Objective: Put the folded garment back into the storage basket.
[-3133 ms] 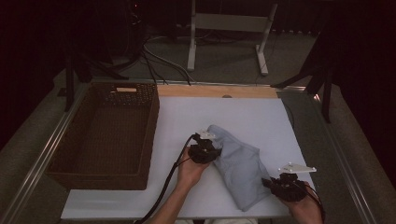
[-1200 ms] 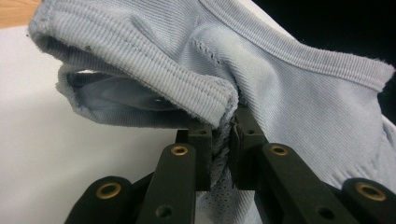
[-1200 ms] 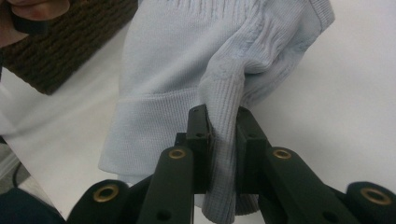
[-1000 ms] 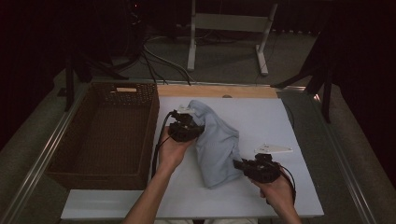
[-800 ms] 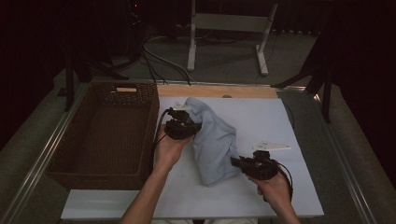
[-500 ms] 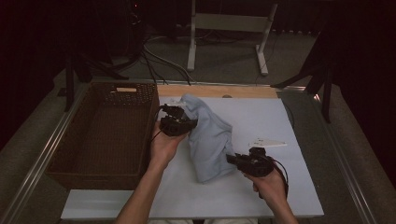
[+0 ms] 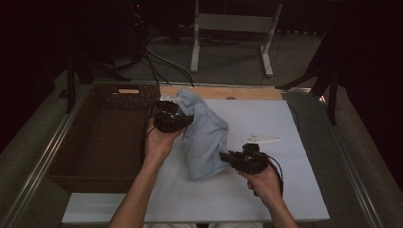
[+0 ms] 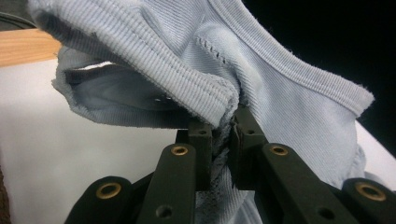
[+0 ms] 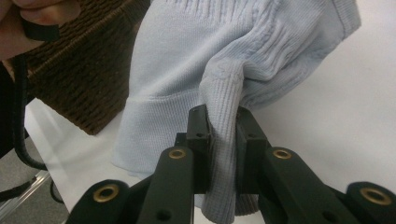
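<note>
Left jaws: clamped on a bunched fold of the light blue knit garment [image 8: 261, 88], the ribbed hem pinched between the black pads.
Right jaws: clamped on a gathered ribbed fold of the same garment, cloth spilling out below the pads.
Left gripper [image 7: 183, 119]: sat at the far left end of the garment, just beside the basket's right wall, in the person's left hand [image 7: 159, 142].
Right gripper [image 7: 222, 156]: sat at the near right end of the garment, in the person's right hand [image 7: 264, 180], its cable looping beside the wrist.
Garment: hung as a slack, crumpled band between the two grippers, running from far left to near right; in the high view [image 7: 204, 137] its far end looked raised off the board, while how much of the near end touched could not be told.
White board [image 7: 294, 190]: lay under the garment, with a strip of wooden table edge [image 7: 247, 93] at its far side.
Wicker basket [image 7: 95, 142]: dark brown, stood left of the board, close beside the left gripper.
Small white piece [image 7: 260, 138]: lay flat on the board, right of the garment and just beyond the right gripper.
Table frame [image 7: 45, 156]: metal rail ran along the left of the basket.
</note>
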{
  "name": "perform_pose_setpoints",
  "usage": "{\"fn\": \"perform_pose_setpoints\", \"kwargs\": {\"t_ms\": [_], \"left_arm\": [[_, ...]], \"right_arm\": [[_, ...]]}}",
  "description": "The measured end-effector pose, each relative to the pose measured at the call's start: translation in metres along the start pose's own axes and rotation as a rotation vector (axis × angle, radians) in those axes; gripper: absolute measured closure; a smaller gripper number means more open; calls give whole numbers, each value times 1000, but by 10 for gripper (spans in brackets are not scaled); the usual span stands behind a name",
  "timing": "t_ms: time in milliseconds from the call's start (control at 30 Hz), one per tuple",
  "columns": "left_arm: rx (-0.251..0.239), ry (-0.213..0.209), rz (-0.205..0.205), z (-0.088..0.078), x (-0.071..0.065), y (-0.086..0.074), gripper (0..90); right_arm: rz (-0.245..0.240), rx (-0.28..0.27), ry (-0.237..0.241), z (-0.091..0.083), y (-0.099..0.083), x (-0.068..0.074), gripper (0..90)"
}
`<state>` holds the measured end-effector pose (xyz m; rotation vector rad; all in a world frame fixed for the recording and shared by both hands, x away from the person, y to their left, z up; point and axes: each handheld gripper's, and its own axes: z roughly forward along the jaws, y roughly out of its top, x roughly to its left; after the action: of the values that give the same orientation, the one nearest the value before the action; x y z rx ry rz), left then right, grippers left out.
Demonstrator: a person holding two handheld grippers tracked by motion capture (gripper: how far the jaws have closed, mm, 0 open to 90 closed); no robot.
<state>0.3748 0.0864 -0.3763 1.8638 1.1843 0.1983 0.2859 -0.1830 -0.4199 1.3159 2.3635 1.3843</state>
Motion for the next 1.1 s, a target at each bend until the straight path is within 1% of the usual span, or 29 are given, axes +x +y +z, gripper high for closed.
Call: {"fn": "perform_pose_setpoints", "kwargs": {"t_ms": [133,367,600,800,967,1033,1100], "left_arm": [[-8,0,-10,-3,2,1,831],[-12,13,-18,-11,5,6,831],[-17,14,-35,-19,13,9,831],[-16,18,-34,-22,19,13,831],[-17,21,-40,-25,25,15,831],[-21,23,-43,-27,27,16,831],[-20,26,-40,-28,28,17,831]], "right_arm": [[-4,0,12,5,6,4,799],[-11,-6,34,9,15,11,798],[-11,-13,54,13,22,15,798],[-10,-15,72,19,30,21,799],[-14,-18,86,24,37,25,798],[-9,-18,99,28,41,27,799],[-4,-16,103,30,43,29,799]]}}
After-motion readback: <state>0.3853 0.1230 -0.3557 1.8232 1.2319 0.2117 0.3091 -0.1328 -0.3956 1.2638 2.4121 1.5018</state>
